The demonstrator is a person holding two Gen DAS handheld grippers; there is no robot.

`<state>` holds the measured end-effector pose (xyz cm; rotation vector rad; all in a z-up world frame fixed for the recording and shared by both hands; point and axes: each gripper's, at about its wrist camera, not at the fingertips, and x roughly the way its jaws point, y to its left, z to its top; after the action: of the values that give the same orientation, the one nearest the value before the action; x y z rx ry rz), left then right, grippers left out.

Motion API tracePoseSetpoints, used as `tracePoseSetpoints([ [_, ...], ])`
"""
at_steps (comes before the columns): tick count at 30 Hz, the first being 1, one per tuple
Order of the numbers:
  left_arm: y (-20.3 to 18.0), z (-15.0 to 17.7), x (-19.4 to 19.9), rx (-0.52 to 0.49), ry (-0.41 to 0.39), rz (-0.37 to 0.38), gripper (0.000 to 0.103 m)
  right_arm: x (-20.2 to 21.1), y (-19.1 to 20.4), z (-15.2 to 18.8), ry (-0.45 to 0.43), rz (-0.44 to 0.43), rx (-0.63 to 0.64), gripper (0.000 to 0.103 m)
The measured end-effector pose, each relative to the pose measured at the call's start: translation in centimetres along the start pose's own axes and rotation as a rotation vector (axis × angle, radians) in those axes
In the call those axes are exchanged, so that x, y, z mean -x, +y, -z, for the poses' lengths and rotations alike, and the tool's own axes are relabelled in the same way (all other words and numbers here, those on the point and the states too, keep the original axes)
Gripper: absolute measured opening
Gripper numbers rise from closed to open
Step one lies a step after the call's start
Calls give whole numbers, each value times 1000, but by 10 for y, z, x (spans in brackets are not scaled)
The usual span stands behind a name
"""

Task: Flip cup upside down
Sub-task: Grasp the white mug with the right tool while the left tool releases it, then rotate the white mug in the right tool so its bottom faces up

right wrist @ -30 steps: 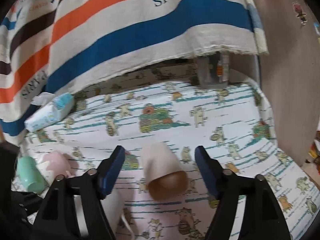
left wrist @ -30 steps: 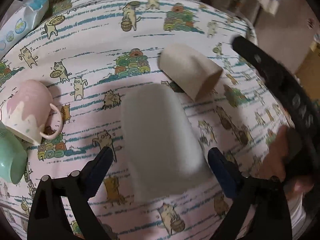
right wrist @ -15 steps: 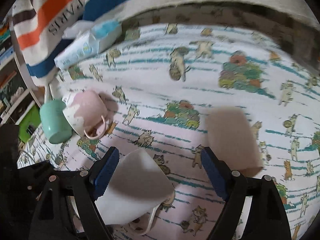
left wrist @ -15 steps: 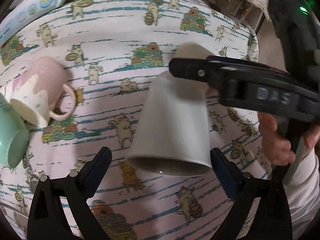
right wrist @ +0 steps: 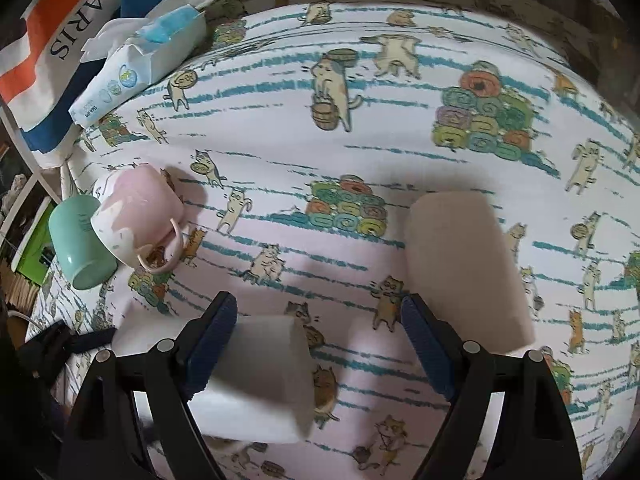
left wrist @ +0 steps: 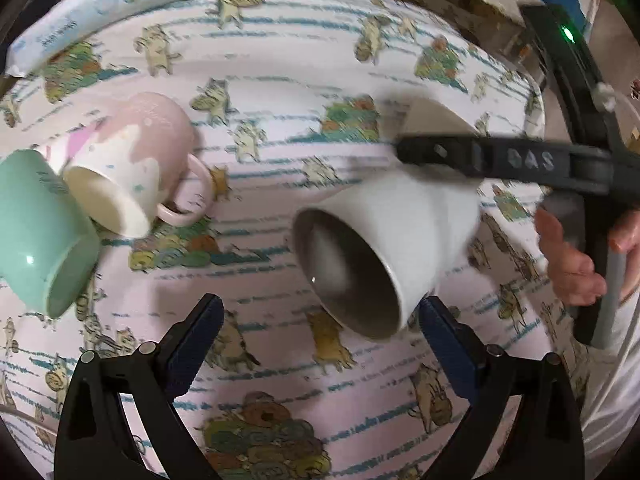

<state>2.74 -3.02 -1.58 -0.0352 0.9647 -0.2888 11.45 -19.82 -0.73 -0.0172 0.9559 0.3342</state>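
One white cup (left wrist: 384, 248) is lying tilted, its grey inside facing you. Your left gripper (left wrist: 320, 344) and right gripper (right wrist: 316, 344) are gaping wide, holding nothing.

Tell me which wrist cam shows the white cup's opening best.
Left wrist: the white cup lies tipped with its dark mouth facing the lens. Right wrist shows only its blurred outer wall, partly behind a claw finger, opening hidden.

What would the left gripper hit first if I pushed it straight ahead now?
Probably the white cup: its open mouth faces the open left gripper, just beyond and nearer its right finger. Depth is uncertain.
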Motion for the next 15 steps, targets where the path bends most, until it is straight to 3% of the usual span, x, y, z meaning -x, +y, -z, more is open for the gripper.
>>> tracePoseSetpoints([
  [10,12,-16,1,30,-79,-102,98,23,-14,31,28,52,17,85],
  [15,18,-33,-5,62,-94,-106,97,19,-11,55,57,61,20,85],
])
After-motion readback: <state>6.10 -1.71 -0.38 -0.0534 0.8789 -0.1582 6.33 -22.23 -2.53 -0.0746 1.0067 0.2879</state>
